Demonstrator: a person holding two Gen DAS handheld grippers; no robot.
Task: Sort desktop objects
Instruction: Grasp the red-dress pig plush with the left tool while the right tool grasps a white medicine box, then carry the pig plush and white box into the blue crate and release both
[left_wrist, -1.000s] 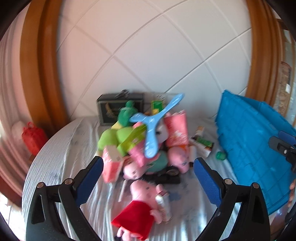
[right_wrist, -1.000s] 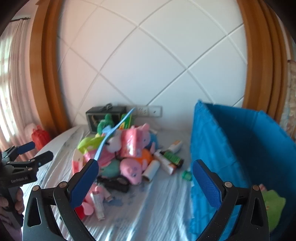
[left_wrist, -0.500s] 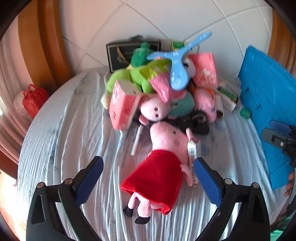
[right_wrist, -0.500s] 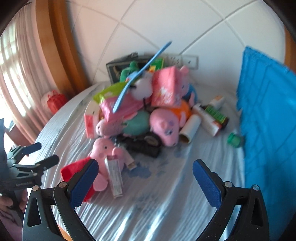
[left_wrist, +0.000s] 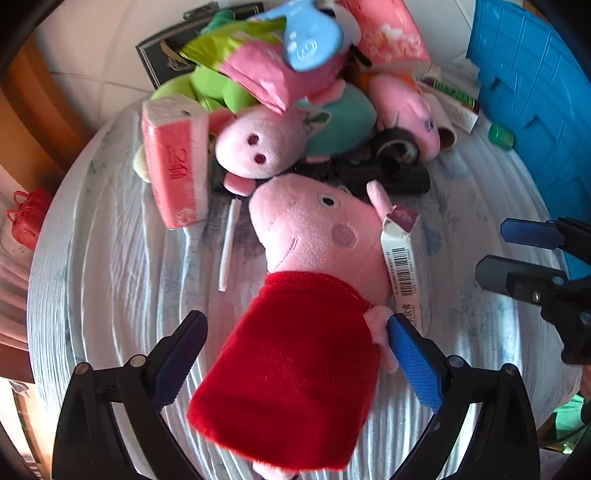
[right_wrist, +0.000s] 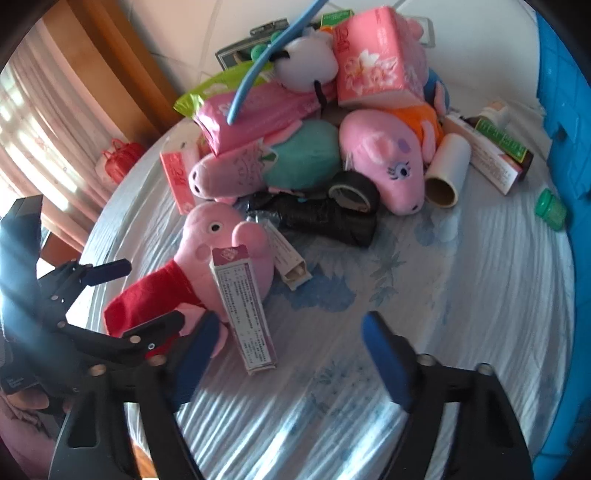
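Left claw (left_wrist: 295, 332): released; my jaws stand wide on either side of the pig plush (left_wrist: 295, 325), one pad just beside its arm, neither pressing on it.
Right claw (right_wrist: 288, 354): jaws closing, nothing pinched yet; the slim carton (right_wrist: 242, 314) lies just inside my left-hand pad.
Target position: the plush lies on the worktop (right_wrist: 443, 314) at the near edge of the toy pile (right_wrist: 314, 129), red dress toward me, head toward the pile.
Long axis: the plush runs roughly along my left claw's pointing line, so my jaws span its width; that suits a grip across the dress.
Carton axis: it leans against the plush's head, its long side also running away from me.
Nearer hand: left for the plush, right for the carton, in my judgement.
Left wrist view only: both pads flanking the dress.
Right wrist view only: the carton's full length and bare cloth under my right claw.
Destination: the blue bin (left_wrist: 535, 92) stands to the right, probably.
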